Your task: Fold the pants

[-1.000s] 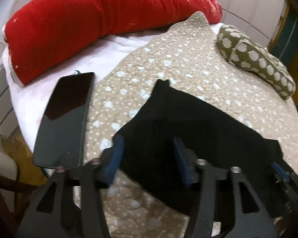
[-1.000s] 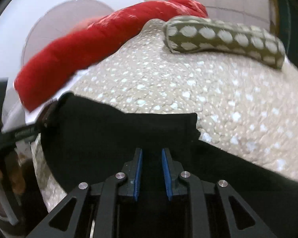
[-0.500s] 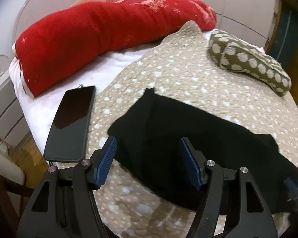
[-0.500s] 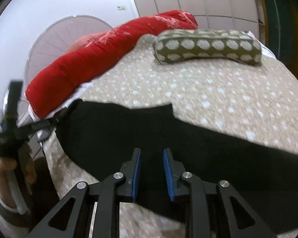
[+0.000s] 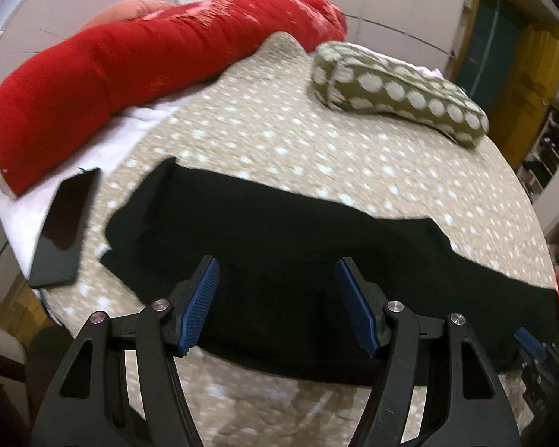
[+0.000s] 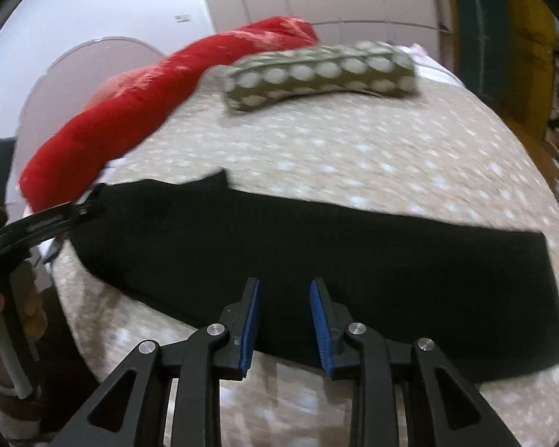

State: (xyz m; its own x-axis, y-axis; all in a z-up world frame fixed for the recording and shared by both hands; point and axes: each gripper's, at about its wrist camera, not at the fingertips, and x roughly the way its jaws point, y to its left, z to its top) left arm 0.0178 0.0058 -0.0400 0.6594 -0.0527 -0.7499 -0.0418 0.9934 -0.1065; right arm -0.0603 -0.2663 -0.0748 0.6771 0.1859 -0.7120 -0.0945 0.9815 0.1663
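Black pants (image 5: 279, 246) lie flat in a long folded strip on the beige dotted bedspread (image 5: 316, 141); they also show in the right wrist view (image 6: 316, 253). My left gripper (image 5: 275, 298) is open and empty, raised above the near edge of the pants. My right gripper (image 6: 284, 316) is open with a narrower gap, empty, above the pants' near edge. The left gripper also shows at the left edge of the right wrist view (image 6: 56, 219), by the waist end of the pants.
A long red pillow (image 5: 130, 74) lies at the back left. A green dotted bolster (image 5: 398, 89) lies at the back right. A black phone (image 5: 65, 227) rests on the white sheet left of the pants. The bed's near edge runs below the grippers.
Both grippers have pulled back and up from the pants. The right gripper, nearly shut over the pants before, has opened wider. The pants now lie stretched flat.
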